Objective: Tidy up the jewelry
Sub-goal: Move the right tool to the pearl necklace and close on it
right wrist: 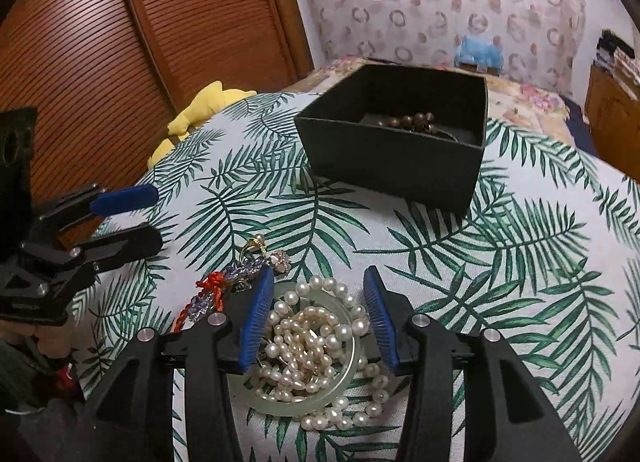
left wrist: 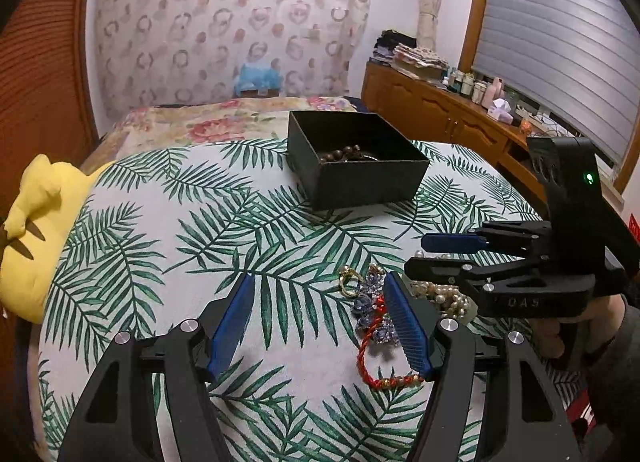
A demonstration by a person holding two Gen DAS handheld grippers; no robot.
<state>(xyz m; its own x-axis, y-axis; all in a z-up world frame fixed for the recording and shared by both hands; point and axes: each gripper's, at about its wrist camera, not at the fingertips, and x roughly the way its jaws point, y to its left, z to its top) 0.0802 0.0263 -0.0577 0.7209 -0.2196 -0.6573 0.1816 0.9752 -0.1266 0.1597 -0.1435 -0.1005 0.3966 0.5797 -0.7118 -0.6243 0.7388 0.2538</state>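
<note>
The right gripper (right wrist: 318, 322) stood open, its blue pads straddling but not pressing a heap of cream pearl strands (right wrist: 310, 336) — loose, slippery, light, likely to spill unless bunched. Under the pearls lay a pale green jade-like bangle (right wrist: 352, 366), stiff, probably brittle, best taken by its rim. The left gripper (left wrist: 320, 322) gaped empty near the heap. Beyond the pearls sat the black square box (right wrist: 396, 165). Lettering on the right gripper's body was unreadable.

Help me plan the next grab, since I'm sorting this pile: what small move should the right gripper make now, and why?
Probably lower the right gripper slightly and close on the pearl strand. Its jaws stand open astride the pearls heaped in the pale green bangle, not yet pinching, and the black box already holds brown beads.
</note>
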